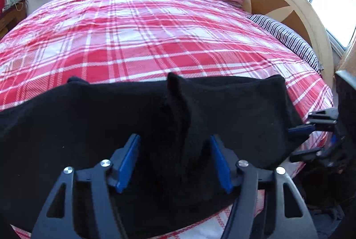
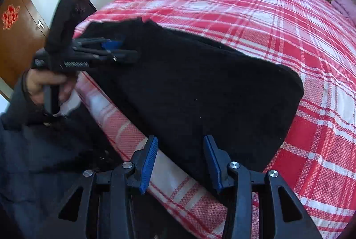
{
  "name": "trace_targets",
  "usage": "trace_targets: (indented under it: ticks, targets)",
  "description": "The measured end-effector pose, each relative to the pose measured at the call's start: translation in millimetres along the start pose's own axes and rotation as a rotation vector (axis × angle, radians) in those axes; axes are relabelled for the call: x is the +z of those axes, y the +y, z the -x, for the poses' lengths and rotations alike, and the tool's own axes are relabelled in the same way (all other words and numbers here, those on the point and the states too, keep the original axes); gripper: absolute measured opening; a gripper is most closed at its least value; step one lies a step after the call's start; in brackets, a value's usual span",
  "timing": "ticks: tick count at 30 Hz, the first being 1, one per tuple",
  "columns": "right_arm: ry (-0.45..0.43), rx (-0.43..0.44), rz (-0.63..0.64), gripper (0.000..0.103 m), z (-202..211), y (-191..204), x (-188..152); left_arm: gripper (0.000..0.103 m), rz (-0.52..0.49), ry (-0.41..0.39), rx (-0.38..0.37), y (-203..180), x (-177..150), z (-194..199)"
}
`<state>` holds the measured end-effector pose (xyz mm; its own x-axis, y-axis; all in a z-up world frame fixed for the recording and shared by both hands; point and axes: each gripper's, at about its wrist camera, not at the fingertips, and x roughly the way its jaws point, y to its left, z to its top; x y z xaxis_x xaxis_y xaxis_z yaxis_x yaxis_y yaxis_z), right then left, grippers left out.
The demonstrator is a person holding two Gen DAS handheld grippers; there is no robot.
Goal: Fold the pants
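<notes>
The black pants point(image 1: 111, 118) are laid flat along the near edge of the bed point(image 1: 142, 38). A raised fold of the pants is seen between the parted jaws of the left gripper point(image 1: 174, 158), untouched by the blue pads. The right gripper point(image 2: 180, 161) is open too, over the pants' end.

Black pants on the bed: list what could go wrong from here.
1. The black pants lie along the bed edge; a tug toward the person might slide them off.
2. A raised ridge of cloth stands between the open left tool; left unflattened, it may crease the fold.
3. The right tool straddles the near hem with open jaws; closing shallow could catch only one layer.
</notes>
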<state>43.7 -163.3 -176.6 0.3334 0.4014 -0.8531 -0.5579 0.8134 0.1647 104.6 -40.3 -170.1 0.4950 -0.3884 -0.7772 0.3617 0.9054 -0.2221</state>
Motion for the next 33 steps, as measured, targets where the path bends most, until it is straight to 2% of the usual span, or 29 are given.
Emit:
trace_targets:
  ticks: [3,6,8,9,10,12,15,17,19,21,23,25,26,28,33]
  targets:
    - [-0.029,0.031,-0.039,0.045,13,-5,5,0.066,-0.014,0.003,0.008,-2,1,3]
    - [-0.152,-0.015,-0.065,0.046,33,-7,16,0.066,-0.021,-0.003,0.026,3,7,9]
    - [-0.219,-0.085,-0.118,0.056,35,-17,27,0.066,-0.021,-0.011,0.053,12,11,16]
    - [-0.221,-0.104,-0.149,0.067,28,-22,29,0.067,-0.021,-0.015,0.062,16,12,19]
    - [-0.185,-0.118,-0.169,0.069,16,-29,32,0.067,-0.022,-0.020,0.081,22,13,23]
    - [-0.134,-0.171,-0.184,0.069,-1,-35,32,0.067,-0.028,-0.029,0.149,39,13,33]
    - [-0.194,-0.178,-0.150,0.069,10,-26,28,0.068,-0.016,-0.052,0.262,75,6,56]
    - [-0.275,-0.161,-0.137,0.069,23,-18,31,0.073,0.029,-0.074,0.329,108,-3,75]
    - [-0.348,-0.140,-0.141,0.069,32,-11,32,0.073,0.081,-0.089,0.410,143,-10,91]
    - [-0.373,-0.116,-0.138,0.069,34,-6,30,0.073,0.097,-0.112,0.525,168,-17,104]
    - [-0.376,-0.129,-0.116,0.069,28,1,33,0.073,0.110,-0.114,0.635,192,-25,114]
    - [-0.354,-0.159,-0.083,0.069,21,7,34,0.074,0.141,-0.112,0.683,213,-33,119]
    - [-0.344,-0.165,-0.070,0.069,17,11,34,0.074,0.170,-0.105,0.681,223,-38,119]
    - [-0.336,-0.167,-0.057,0.069,11,14,33,0.074,0.224,-0.103,0.620,237,-46,115]
    - [-0.333,-0.162,-0.049,0.069,6,18,29,0.075,0.290,-0.142,0.513,244,-50,110]
